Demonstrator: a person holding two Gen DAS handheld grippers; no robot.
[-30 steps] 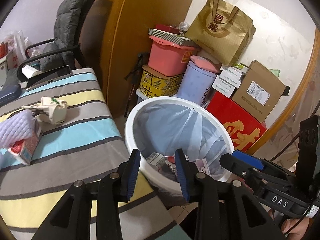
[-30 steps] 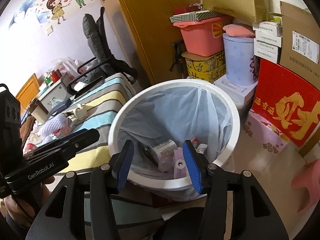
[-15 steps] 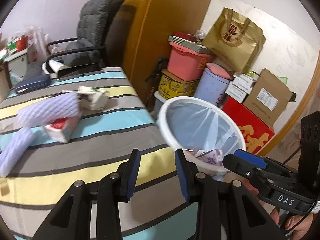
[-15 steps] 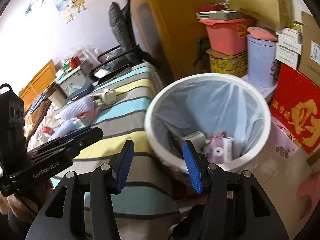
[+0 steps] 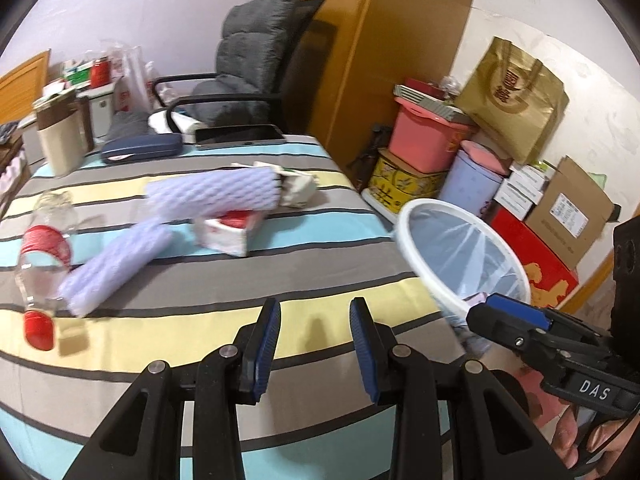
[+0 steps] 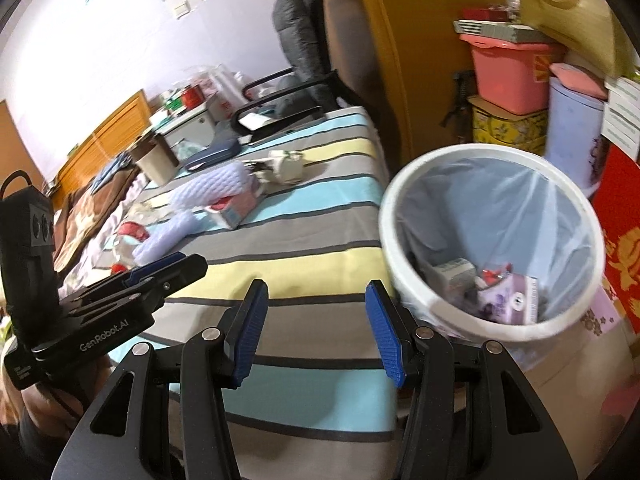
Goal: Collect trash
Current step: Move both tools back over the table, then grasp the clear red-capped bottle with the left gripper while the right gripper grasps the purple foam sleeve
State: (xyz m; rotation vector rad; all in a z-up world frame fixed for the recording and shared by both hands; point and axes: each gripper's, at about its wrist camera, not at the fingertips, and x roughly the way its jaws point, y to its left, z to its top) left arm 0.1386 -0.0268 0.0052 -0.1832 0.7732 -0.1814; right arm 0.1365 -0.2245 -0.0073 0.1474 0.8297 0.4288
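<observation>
My left gripper (image 5: 314,344) is open and empty over the near edge of the striped bed (image 5: 248,280). My right gripper (image 6: 316,332) is open and empty between the bed and the white lined trash bin (image 6: 388,220). Trash lies on the bed: two purple foam sleeves (image 5: 212,196) (image 5: 116,264), a red and white carton (image 5: 228,232), crumpled paper (image 5: 298,188) and a clear bottle with a red cap (image 5: 40,264). The bin (image 5: 408,220) holds several pieces of trash (image 6: 504,296).
A tablet (image 5: 240,135), a blue case (image 5: 140,150) and a beige cup (image 5: 60,148) sit at the bed's far end. A grey office chair (image 5: 248,60) stands behind. Stacked boxes, a pink tub (image 5: 428,140) and a gold bag (image 5: 516,96) crowd the wall beyond the bin.
Both grippers have swung left from above the bin toward the bed. The trash on the bed has come into fuller view. Both jaws stay open and empty.
</observation>
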